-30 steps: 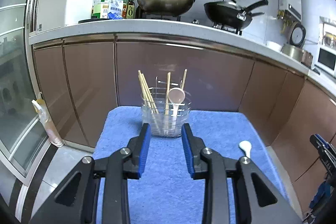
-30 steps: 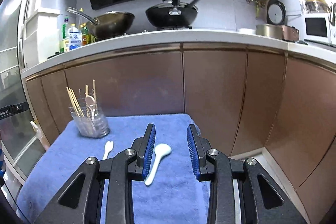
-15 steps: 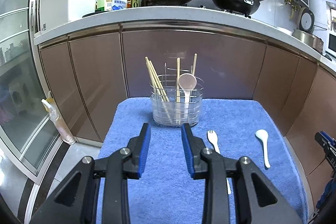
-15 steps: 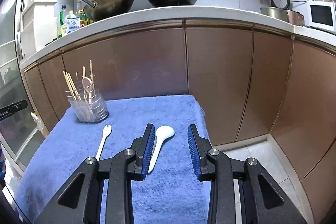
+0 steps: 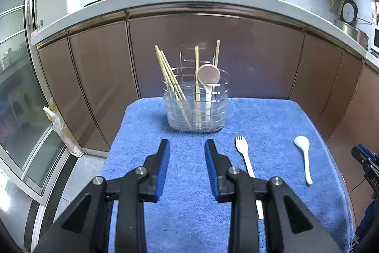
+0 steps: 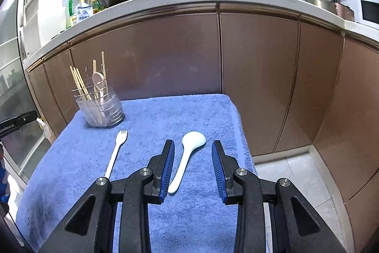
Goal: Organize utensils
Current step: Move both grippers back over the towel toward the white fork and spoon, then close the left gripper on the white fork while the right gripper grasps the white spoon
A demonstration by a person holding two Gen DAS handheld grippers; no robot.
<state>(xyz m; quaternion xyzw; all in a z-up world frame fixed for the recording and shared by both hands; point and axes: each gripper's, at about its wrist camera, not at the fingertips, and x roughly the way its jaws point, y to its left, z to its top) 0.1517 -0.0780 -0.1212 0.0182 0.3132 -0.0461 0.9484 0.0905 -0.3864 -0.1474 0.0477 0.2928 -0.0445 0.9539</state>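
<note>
The towel (image 6: pixel 146 120) is blue. On it lie a white fork (image 6: pixel 117 151) and a white spoon (image 6: pixel 188 155). The holder (image 5: pixel 196 110) is clear (with pale wooden chopsticks (image 5: pixel 169 77) and a spoon that looks beige-pink (image 5: pixel 208 77)). The gripper pads (image 6: pixel 167 166) are blue with fine ribs.

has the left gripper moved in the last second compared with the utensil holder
Yes. The left gripper has pulled back and risen from the utensil holder, which sat just beyond its tips before; more blue towel and the white fork now show.
</note>
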